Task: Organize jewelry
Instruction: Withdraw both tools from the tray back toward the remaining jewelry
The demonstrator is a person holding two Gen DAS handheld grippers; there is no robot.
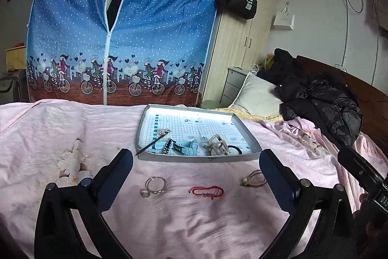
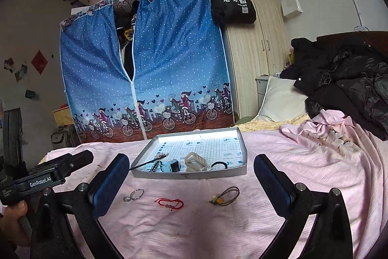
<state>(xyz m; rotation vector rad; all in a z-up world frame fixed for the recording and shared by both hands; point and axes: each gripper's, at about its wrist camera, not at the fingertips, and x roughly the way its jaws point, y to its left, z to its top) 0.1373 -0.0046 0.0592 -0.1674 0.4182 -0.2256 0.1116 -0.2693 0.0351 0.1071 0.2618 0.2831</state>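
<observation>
So, quick notes, standing by the bed:
left gripper [image 1: 196, 158]: jaws spread wide, nothing between them; hovers over near edge of bedsheet, aimed at the loose pieces.
right gripper [image 2: 191, 163]: also released, wide, empty; beside the left one, same heading.
tray [image 1: 252, 137]: shallow grey box lid w/ grid-print floor, sits far of the loose items, mid-bed. Already holds hair stick [image 1: 151, 143], pale blue watch [image 1: 184, 146], cream claw clip [image 1: 218, 146], black hair tie [image 1: 234, 149].
still out on sheet, near side, row L to R: silver rings [image 1: 155, 186], red cord bracelet [image 1: 206, 192], brown cord bracelet [image 1: 253, 178] w/ beads. All well apart from each other.
step (my guess): pick one loose piece, move to tray. Not begun.
how to do well: come down steep, pinch rigid part, i.e. ring rim or bead cluster, not slack cord; avoid grabbing sheet w/ it. Lift clear over tray wall before letting go.
materials: rings = thin hard metal, round, prob. slippery. Cords = limp, thin, will dangle. bedsheet [image 1: 72, 128] = pink, soft, wrinkled, gives under pressure.
risk: fabric bunching in jaws; ring sliding off.
</observation>
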